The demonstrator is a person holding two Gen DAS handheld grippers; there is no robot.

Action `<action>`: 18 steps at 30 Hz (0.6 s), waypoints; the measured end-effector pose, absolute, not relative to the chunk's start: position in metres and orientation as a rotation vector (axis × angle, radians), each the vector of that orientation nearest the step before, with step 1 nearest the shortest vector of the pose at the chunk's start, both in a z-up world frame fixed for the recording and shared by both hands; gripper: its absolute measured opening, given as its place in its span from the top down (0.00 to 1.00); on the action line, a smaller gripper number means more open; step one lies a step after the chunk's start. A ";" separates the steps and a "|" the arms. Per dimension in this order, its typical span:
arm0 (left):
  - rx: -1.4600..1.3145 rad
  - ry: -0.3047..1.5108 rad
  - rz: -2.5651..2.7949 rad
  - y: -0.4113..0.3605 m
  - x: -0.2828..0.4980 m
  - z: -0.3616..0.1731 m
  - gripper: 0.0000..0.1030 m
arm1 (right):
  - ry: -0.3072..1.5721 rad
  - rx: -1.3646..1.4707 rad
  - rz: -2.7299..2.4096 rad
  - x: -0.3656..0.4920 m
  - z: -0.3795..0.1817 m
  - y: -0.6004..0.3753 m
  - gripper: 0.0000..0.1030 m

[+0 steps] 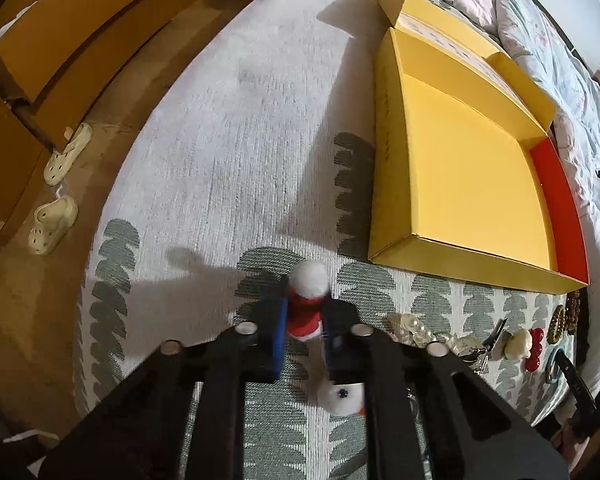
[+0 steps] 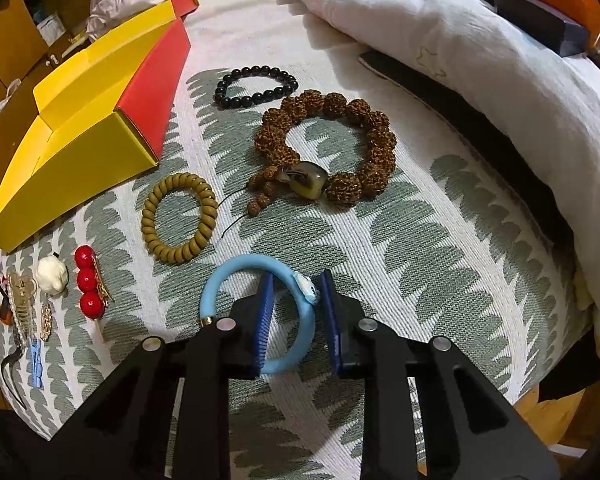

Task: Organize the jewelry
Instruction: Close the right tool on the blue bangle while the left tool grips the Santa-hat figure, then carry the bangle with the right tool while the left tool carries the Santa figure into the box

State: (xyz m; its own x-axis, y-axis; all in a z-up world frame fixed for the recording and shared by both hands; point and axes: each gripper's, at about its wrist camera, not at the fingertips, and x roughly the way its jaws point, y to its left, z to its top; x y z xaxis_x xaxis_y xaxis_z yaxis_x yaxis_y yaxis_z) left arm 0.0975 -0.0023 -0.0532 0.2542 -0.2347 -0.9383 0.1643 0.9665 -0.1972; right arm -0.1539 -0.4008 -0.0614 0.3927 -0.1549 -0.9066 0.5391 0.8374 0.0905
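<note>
Two handheld grippers point steeply down at a bed covered by a white spread with grey-green leaf shapes. The left gripper (image 1: 304,320) has its jaws drawn narrow on a small red and white Santa-hat ornament (image 1: 306,300), its white pompom sticking out past the tips. The open yellow box (image 1: 396,168) lies ahead and to the right of those jaws, its long side running away from the camera, its floor bare. The right gripper (image 2: 296,308) straddles the rim of a pale blue ring bracelet (image 2: 256,312) lying flat on the bed: one blue pad sits inside the ring, the other outside, by a small white charm. The jaws stand narrow, yet a sliver of gap shows, so the pinch looks unfinished. From this side the box sits up and to the left, beyond an olive coil bracelet (image 2: 179,218). Judging by this, the left hand is nearer to delivering.
</note>
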 end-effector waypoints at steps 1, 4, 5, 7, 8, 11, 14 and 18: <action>-0.060 1.283 -0.268 -0.003 0.097 -0.053 0.89 | 1.082 0.412 -0.456 -0.154 -0.061 -0.402 0.78; -0.065 1.281 -0.269 -0.002 0.097 -0.053 0.90 | 1.077 0.425 -0.454 -0.155 -0.061 -0.404 0.81; -0.068 1.278 -0.270 -0.001 0.096 -0.052 0.91 | 1.077 0.427 -0.456 -0.156 -0.061 -0.404 0.82; -0.073 1.268 -0.273 0.001 0.095 -0.049 0.91 | 1.072 0.437 -0.455 -0.157 -0.060 -0.406 0.84; -0.068 1.257 -0.274 0.000 0.093 -0.046 0.91 | 1.070 0.445 -0.452 -0.158 -0.060 -0.407 0.85; -0.068 1.231 -0.287 0.001 0.090 -0.038 0.92 | 1.065 0.454 -0.450 -0.160 -0.059 -0.408 0.86; -0.077 1.213 -0.297 0.003 0.088 -0.032 0.92 | 1.056 0.460 -0.447 -0.163 -0.056 -0.407 0.86; -0.095 1.204 -0.307 0.006 0.086 -0.028 0.92 | 1.031 0.458 -0.449 -0.168 -0.046 -0.405 0.86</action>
State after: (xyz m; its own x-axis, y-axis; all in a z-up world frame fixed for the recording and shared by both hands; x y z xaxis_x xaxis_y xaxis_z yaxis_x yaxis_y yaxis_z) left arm 0.0864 0.0058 -0.0278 0.3234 -0.2836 -0.9028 0.1834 0.9547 -0.2342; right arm -0.1682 -0.4052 -0.0463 0.4413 -0.1385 -0.8866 0.5552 0.8184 0.1485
